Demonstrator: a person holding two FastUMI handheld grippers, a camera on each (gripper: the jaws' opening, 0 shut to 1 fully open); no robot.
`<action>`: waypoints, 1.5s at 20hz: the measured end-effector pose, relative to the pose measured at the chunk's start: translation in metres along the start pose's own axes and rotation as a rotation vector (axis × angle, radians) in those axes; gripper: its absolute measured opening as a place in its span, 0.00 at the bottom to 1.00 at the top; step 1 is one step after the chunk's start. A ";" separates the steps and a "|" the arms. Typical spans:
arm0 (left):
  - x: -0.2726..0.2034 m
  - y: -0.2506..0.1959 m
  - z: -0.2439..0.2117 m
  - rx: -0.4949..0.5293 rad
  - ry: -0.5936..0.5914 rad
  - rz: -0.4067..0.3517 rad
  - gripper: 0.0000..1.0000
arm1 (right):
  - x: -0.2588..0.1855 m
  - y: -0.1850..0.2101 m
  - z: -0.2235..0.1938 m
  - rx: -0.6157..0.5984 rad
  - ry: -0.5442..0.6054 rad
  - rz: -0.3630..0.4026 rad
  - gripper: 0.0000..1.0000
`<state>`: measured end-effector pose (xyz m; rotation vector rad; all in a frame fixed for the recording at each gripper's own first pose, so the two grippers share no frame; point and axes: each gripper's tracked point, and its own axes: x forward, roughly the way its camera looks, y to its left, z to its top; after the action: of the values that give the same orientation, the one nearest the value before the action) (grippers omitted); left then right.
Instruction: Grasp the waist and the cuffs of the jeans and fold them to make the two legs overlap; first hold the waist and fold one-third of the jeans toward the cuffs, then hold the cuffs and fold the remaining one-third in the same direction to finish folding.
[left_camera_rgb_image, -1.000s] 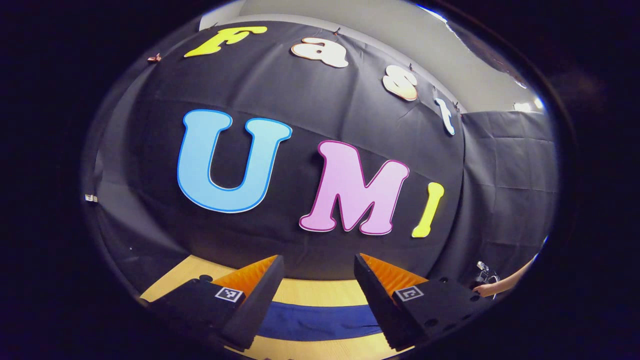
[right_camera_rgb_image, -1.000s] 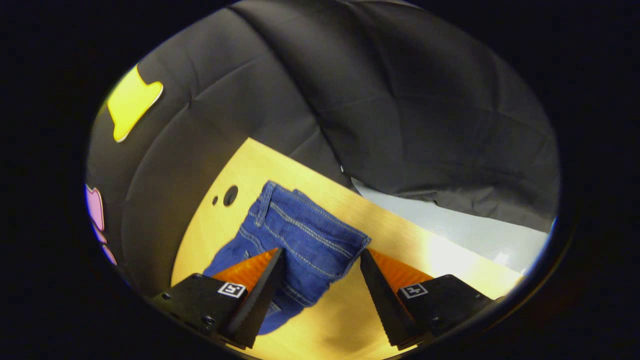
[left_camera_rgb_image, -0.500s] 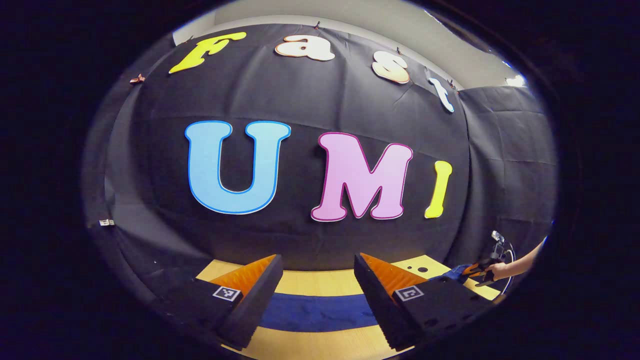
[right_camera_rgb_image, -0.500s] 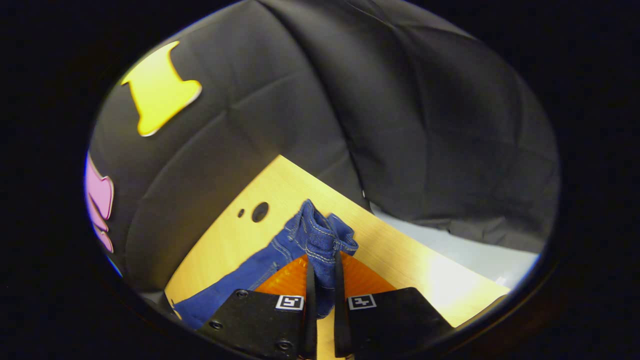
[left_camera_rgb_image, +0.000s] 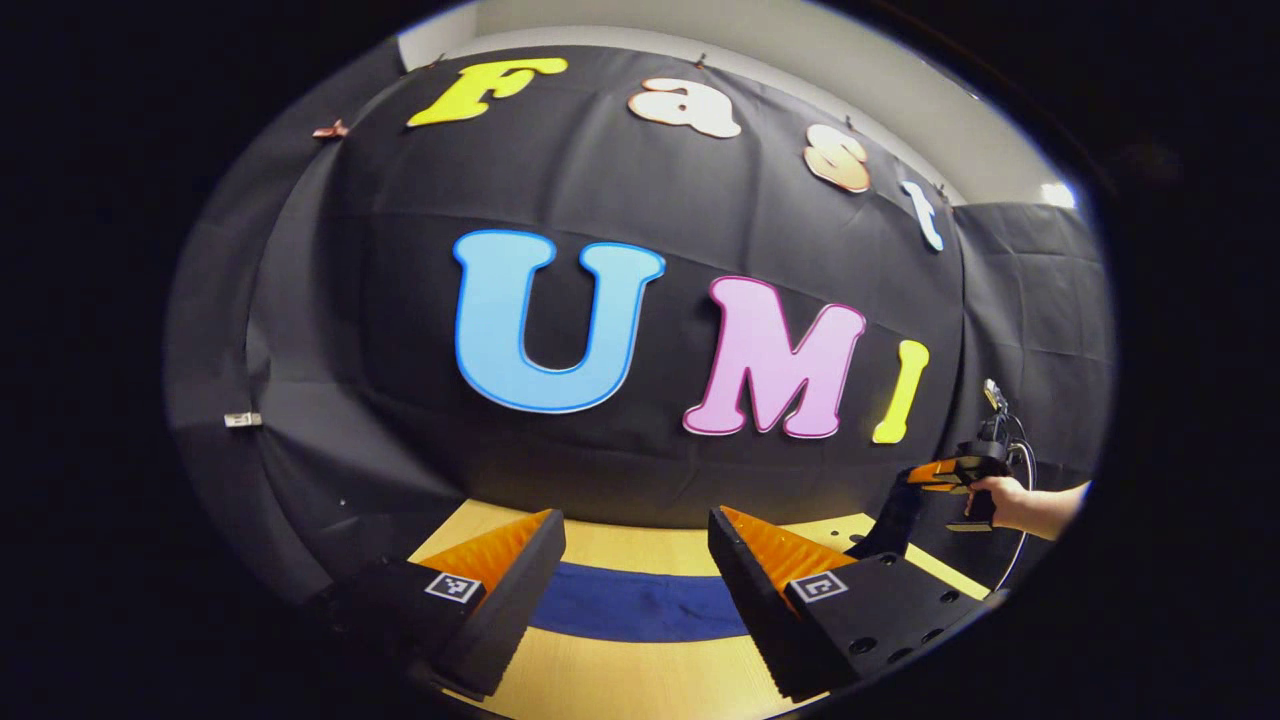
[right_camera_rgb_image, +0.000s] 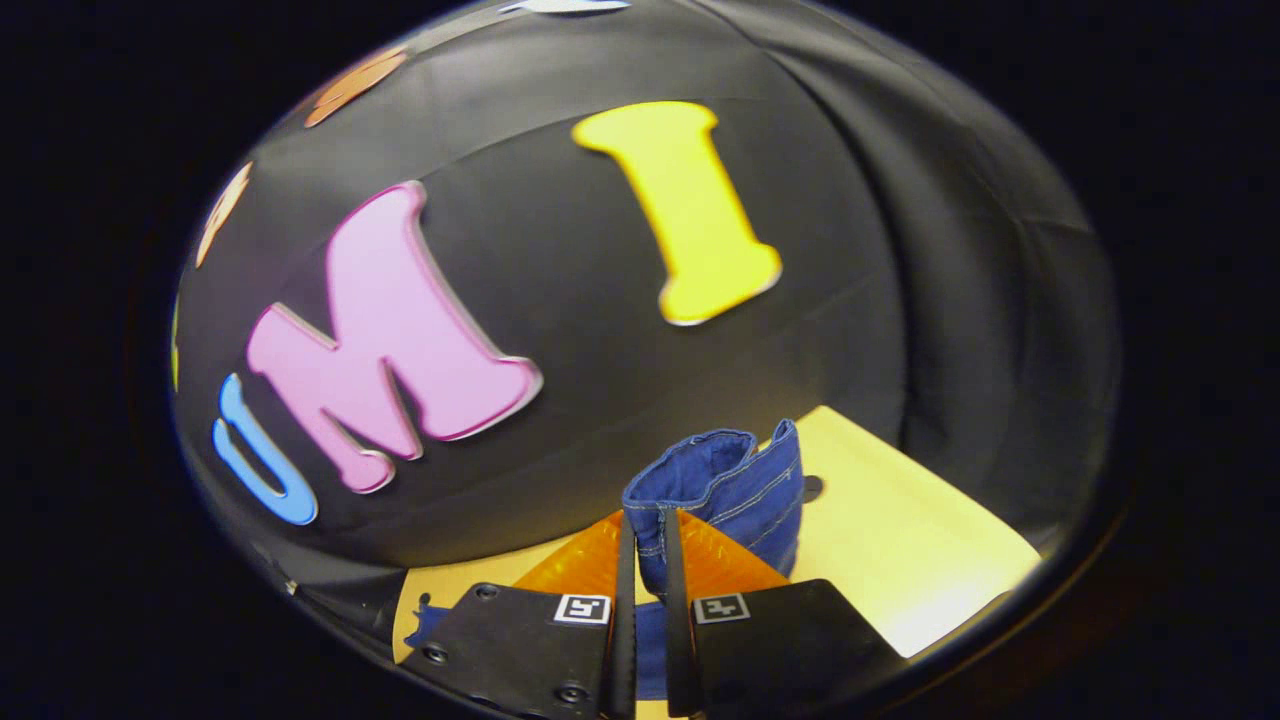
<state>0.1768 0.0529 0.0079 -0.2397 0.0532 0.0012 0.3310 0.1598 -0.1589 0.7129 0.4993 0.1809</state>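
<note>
The left gripper (left_camera_rgb_image: 637, 560) hangs with jaws wide apart above the table (left_camera_rgb_image: 640, 680), with bare wood in front of and behind the flat strip of jeans (left_camera_rgb_image: 640, 605) between them. The booth's cloth wall (left_camera_rgb_image: 400, 480) closes off the table's far edge. Off to the right, a hand (left_camera_rgb_image: 1000, 497) and the lifted jeans end stand in the way.

Left gripper (left_camera_rgb_image: 636, 590): two wedge-shaped fingers with ribbed inner faces, each on a black block — square coded marker on top, round screw holes along the edge. Right gripper (right_camera_rgb_image: 645, 600): identical blocks and markers. Beyond the left gripper's right-hand block, a bare-forearmed hand (left_camera_rgb_image: 1003, 499) grips a cabled handle.
</note>
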 end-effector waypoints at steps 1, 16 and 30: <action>-0.002 0.013 -0.007 -0.015 0.016 0.020 0.96 | 0.000 0.028 -0.006 -0.014 0.021 0.036 0.16; 0.073 0.106 -0.134 -0.298 0.316 0.189 0.96 | 0.009 0.097 -0.338 -0.246 0.594 0.262 0.11; 0.244 0.250 -0.270 -0.209 0.726 0.418 0.97 | -0.109 0.069 -0.184 -0.415 0.347 0.458 0.82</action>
<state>0.4044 0.2300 -0.3261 -0.4254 0.8281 0.3386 0.1456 0.2831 -0.1905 0.3764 0.5982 0.8242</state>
